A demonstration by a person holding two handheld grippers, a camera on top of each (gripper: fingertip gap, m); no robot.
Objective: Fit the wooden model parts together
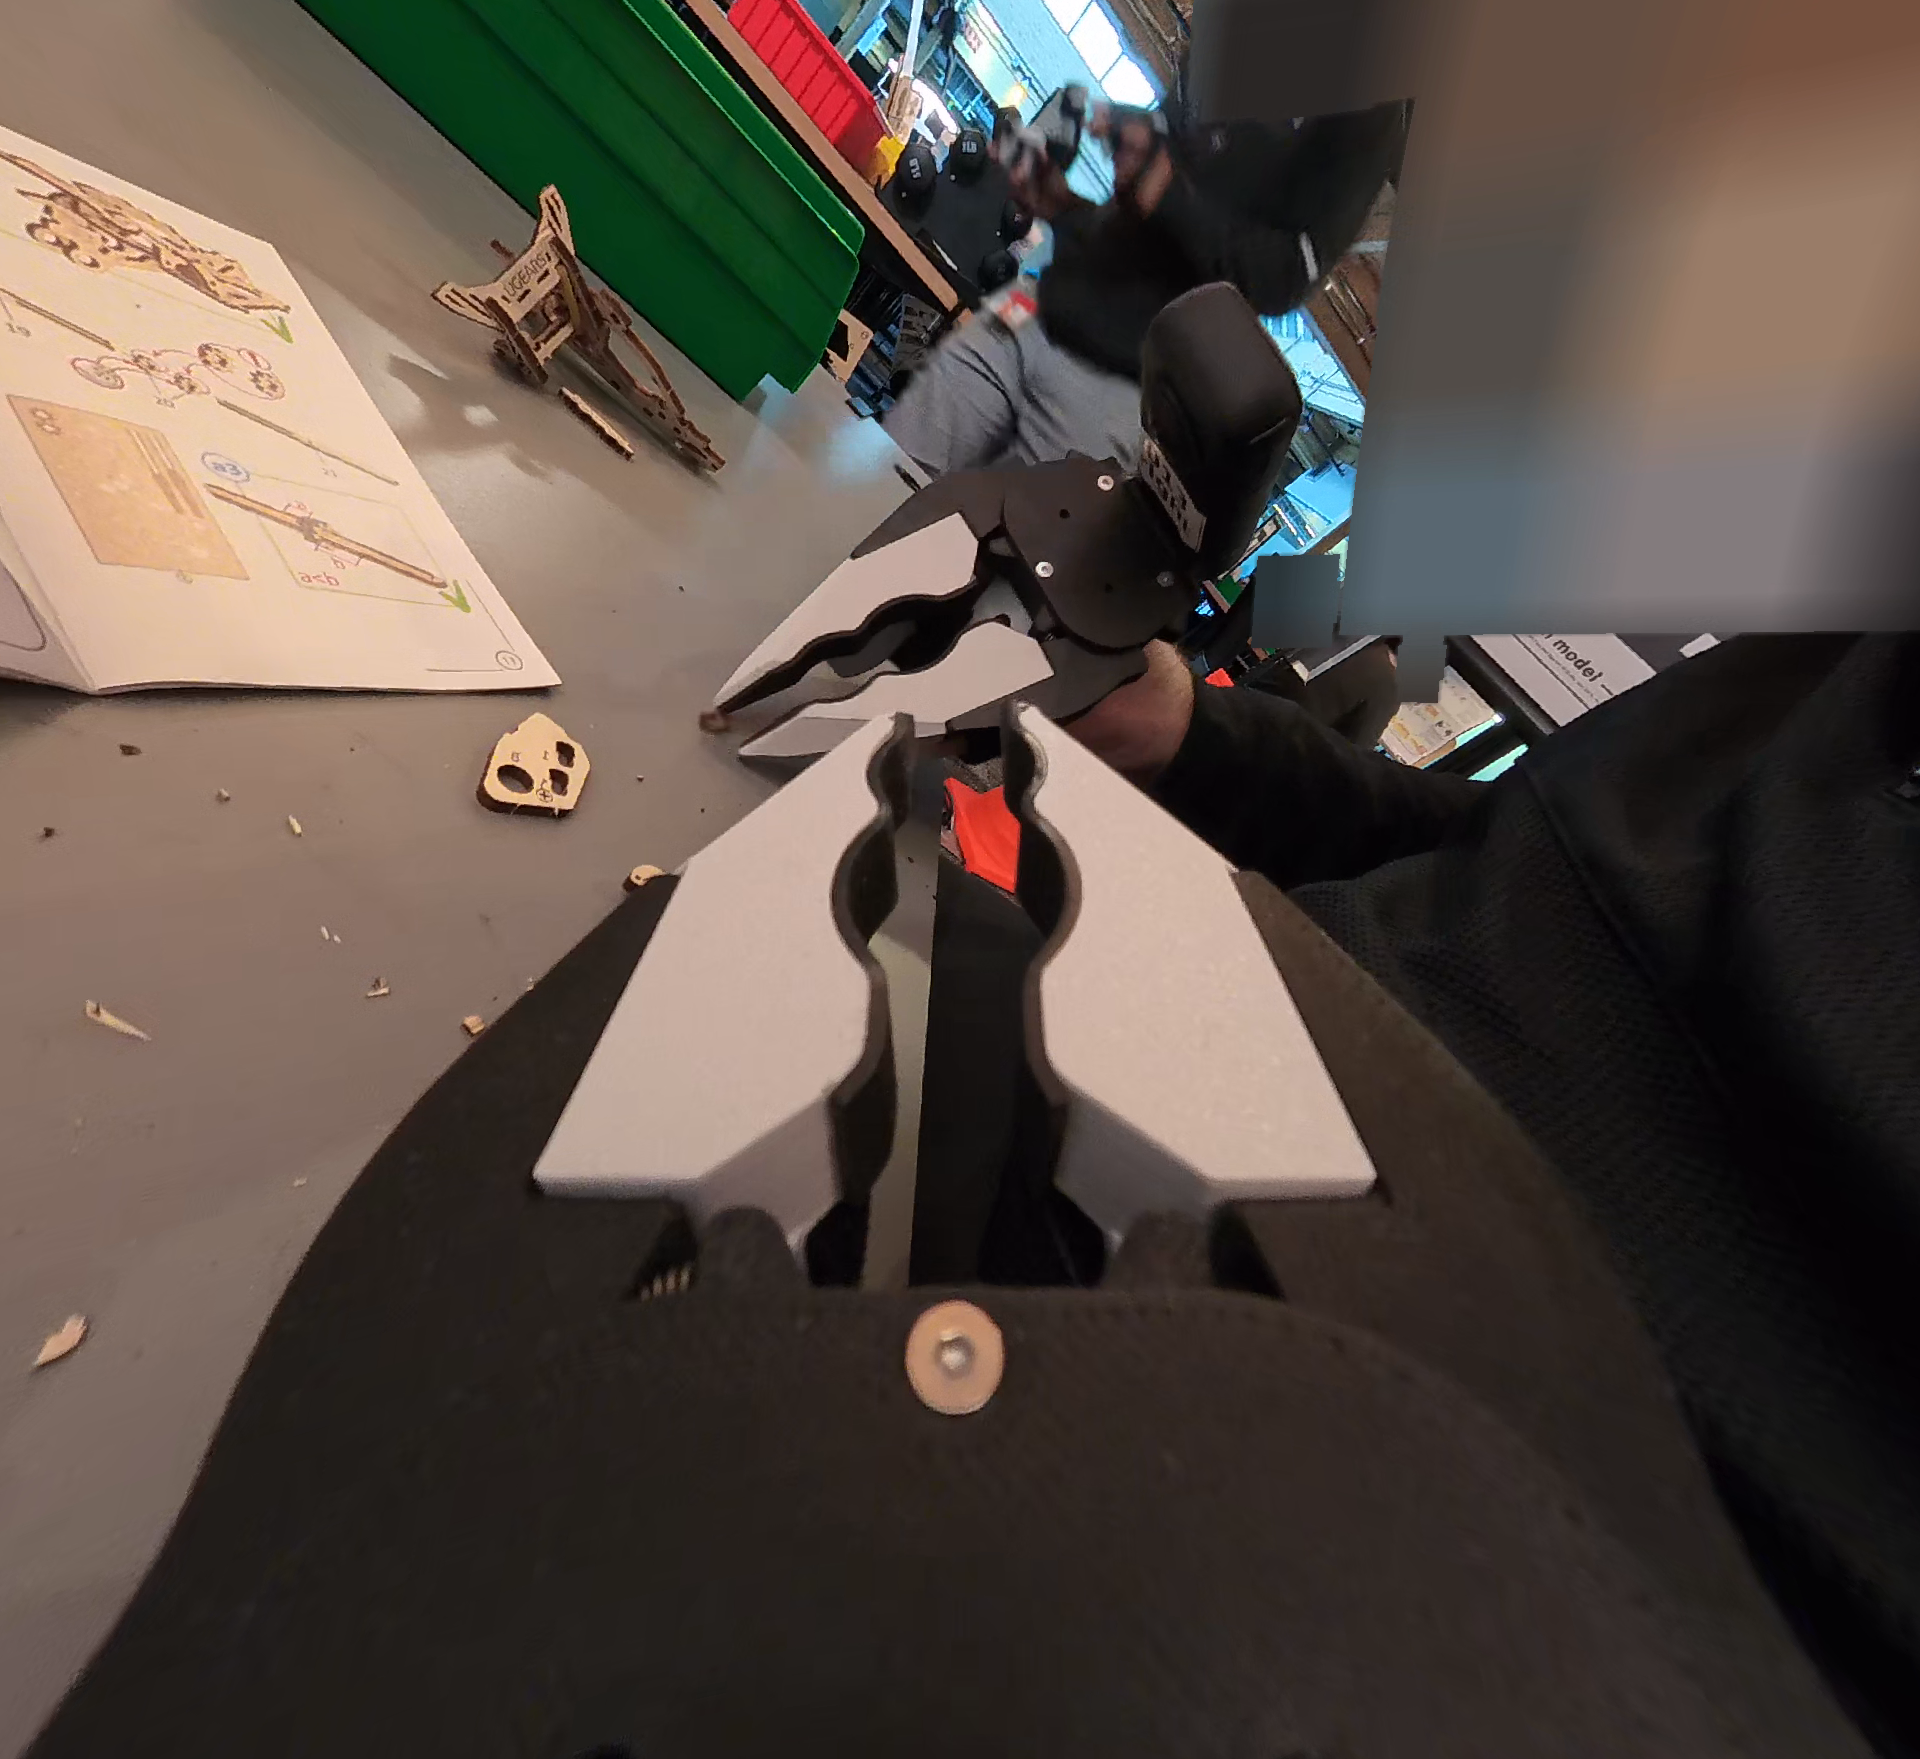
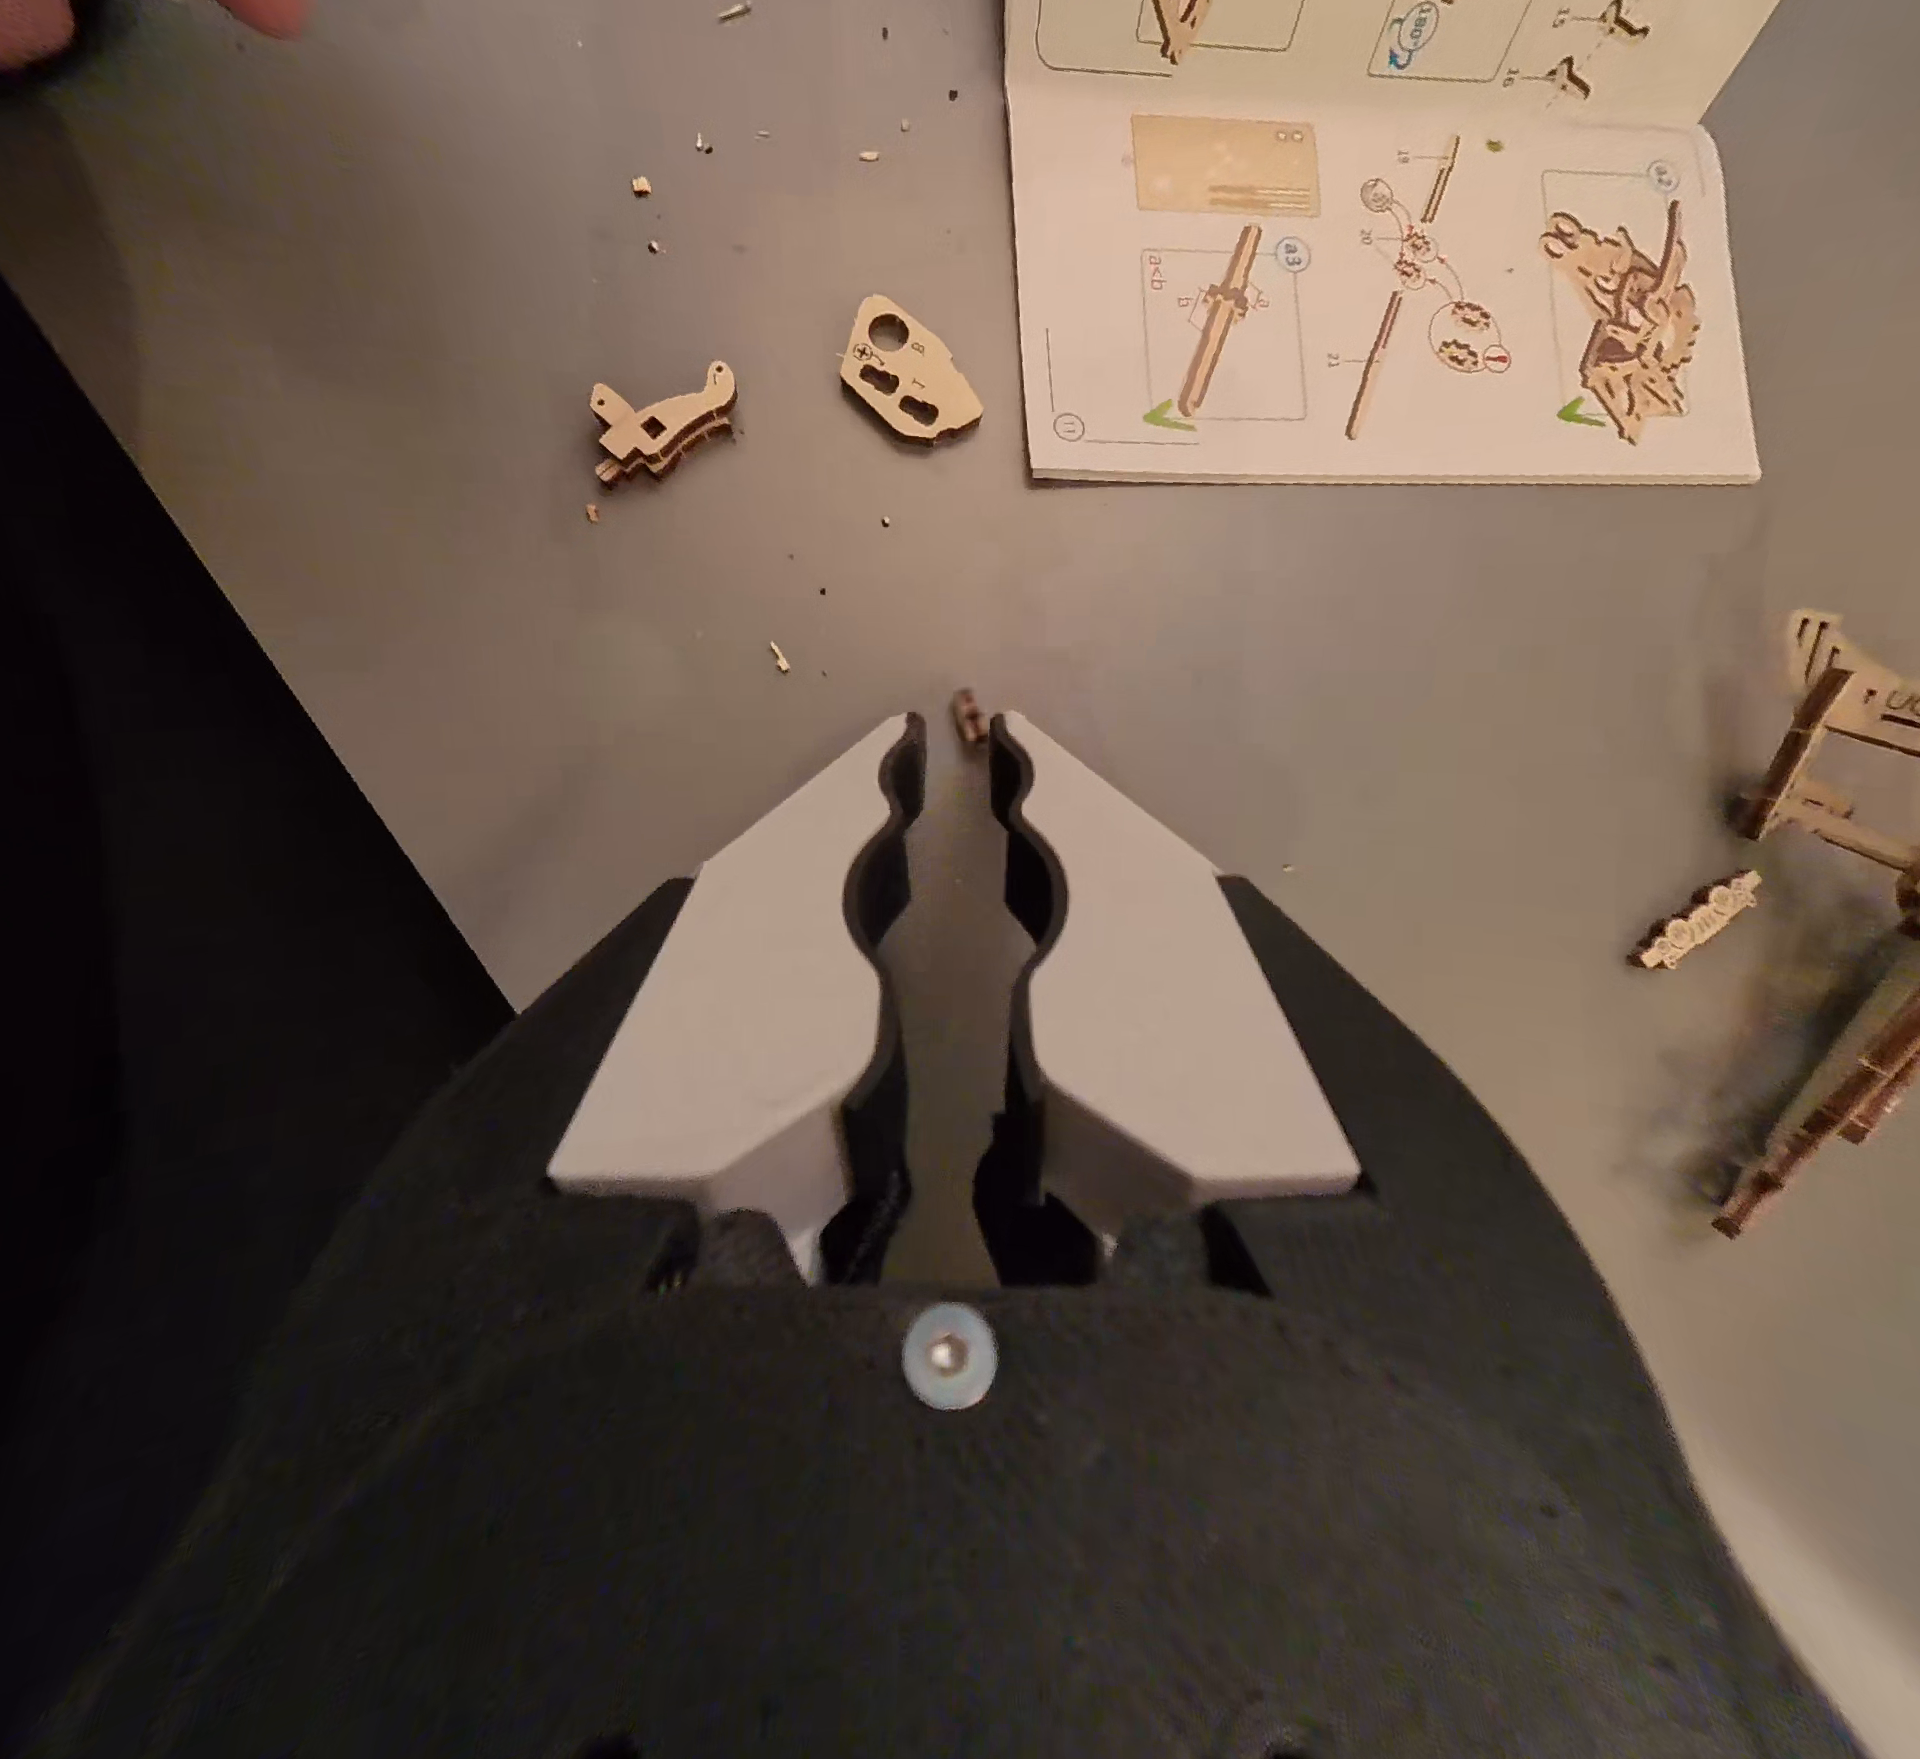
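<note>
The surface is plain grey, flecked with pale wood chips. Both tongs have light grey fingers on black bodies. The wooden parts are pale tan with dark burnt edges, the booklet is white with green ticks, and the bins are bright green.

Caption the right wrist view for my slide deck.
Right hand-held gripper open over a tiny wooden piece, loose parts and instruction booklet beyond.

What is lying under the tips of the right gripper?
A tiny wooden piece lies on the grey table just past the tips of the right gripper, which stand open around it. Anything beneath the gripper's black body is covered.
</note>
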